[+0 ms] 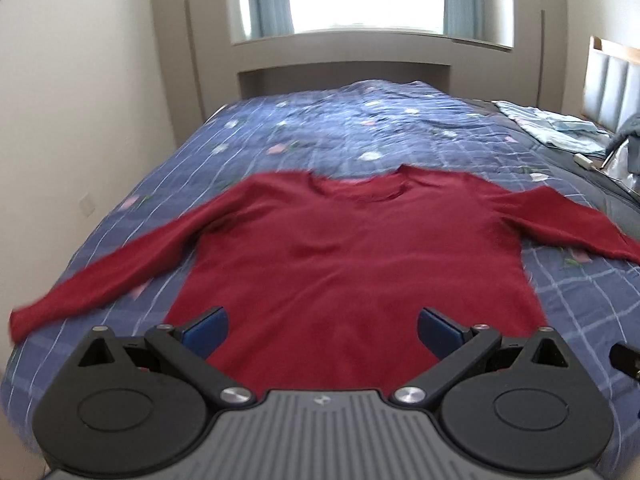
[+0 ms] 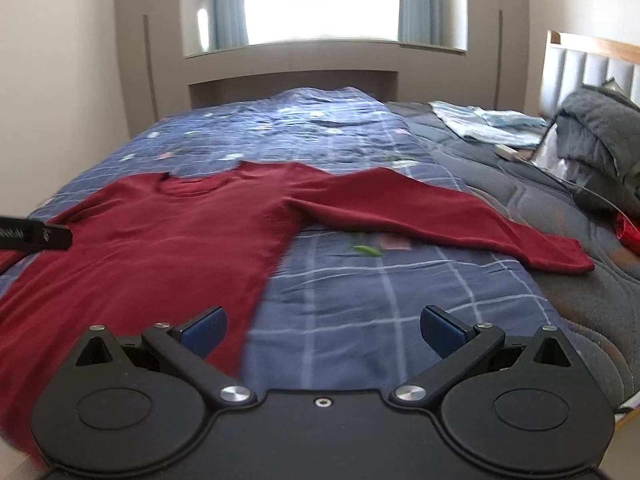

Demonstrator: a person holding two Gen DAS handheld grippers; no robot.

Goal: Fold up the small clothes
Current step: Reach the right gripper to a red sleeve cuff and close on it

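Left wrist view: dark red knit long-sleeved sweater (image 1: 352,256) lay flat, sleeves spread, on blue checked quilt (image 1: 360,136). Left gripper (image 1: 322,330), right gripper (image 2: 322,330) both released, empty, above hem. Folding unstarted; next likely grasp sleeve.

No word, brand or number can be read in either view. The left gripper (image 1: 322,330) bears a small pale emblem on its grey ribbed body, too small to make out. In the right wrist view, whitish marks on its black arm at the left edge are blurred beyond reading.
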